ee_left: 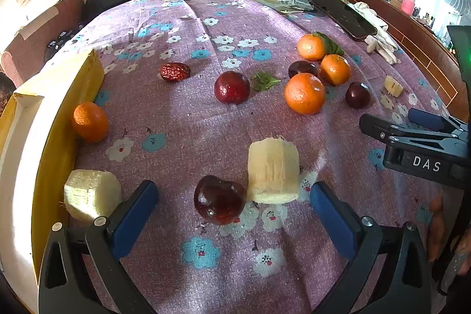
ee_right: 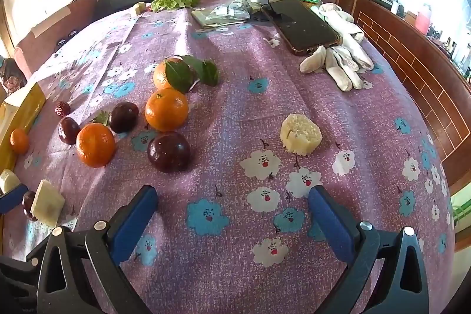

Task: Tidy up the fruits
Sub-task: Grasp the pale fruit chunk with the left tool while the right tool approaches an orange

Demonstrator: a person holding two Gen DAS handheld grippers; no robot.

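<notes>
Plum (ee_left: 219, 199) lies touching a pale sugarcane chunk (ee_left: 273, 170) on the tabletop (ee_left: 206, 125), between the left tool (ee_left: 234, 196) fingers, spread wide; right tool (ee_right: 232, 205) gapes empty.

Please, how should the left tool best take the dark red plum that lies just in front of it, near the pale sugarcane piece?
Grip the dark red plum across its round middle, coming straight forward and down with the left tool open. The sugarcane piece appears to touch its right side, so probably slide the right finger carefully into that narrow spot. The plum's left side is free cloth.
</notes>
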